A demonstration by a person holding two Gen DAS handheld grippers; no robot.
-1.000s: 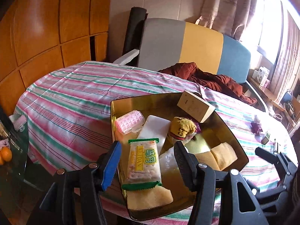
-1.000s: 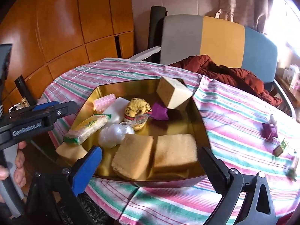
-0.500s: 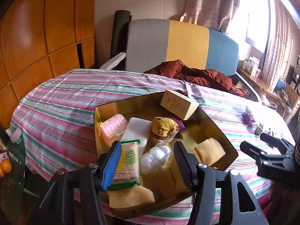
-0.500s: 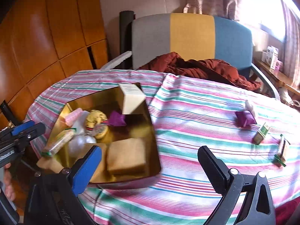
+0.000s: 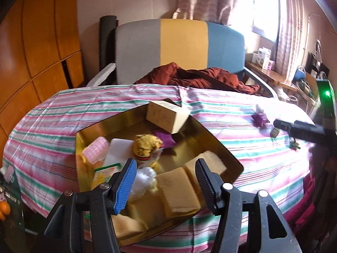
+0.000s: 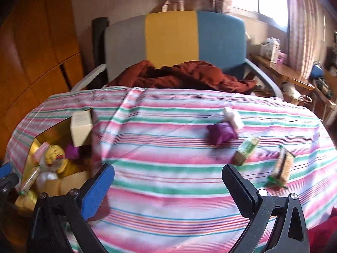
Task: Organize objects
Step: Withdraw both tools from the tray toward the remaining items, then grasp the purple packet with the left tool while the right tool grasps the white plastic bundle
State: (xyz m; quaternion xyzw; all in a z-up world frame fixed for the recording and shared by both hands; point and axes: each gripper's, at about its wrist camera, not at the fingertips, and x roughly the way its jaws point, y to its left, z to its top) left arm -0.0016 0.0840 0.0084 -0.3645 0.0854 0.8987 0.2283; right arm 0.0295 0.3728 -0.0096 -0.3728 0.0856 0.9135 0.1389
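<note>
A gold tray (image 5: 219, 147) sits on the striped tablecloth (image 5: 63, 113) and holds a beige box (image 5: 166, 116), a pink case (image 5: 95, 152), a yellow toy (image 5: 146, 145), tan sponges (image 5: 179, 189) and a snack packet (image 5: 103, 174). My left gripper (image 5: 165, 184) is open and empty over the tray's near edge. My right gripper (image 6: 168, 186) is open and empty above the cloth. Loose on the cloth are a purple bow (image 6: 221, 133), a white-pink item (image 6: 232, 116), a small green box (image 6: 245, 149) and a wrapped snack (image 6: 281, 169). The tray (image 6: 31, 145) shows at the left.
A grey, yellow and blue chair (image 6: 174, 40) stands behind the table with a rust-red cloth (image 6: 181, 77) on its seat. Wooden panels (image 5: 31, 42) line the left wall. A cluttered side shelf (image 6: 282, 67) stands at the right under the window. The right gripper's arm (image 5: 305, 130) crosses the right side.
Both grippers have swung right. The tray has slid to the left edge of the right wrist view and the loose items on the cloth have come into its centre.
</note>
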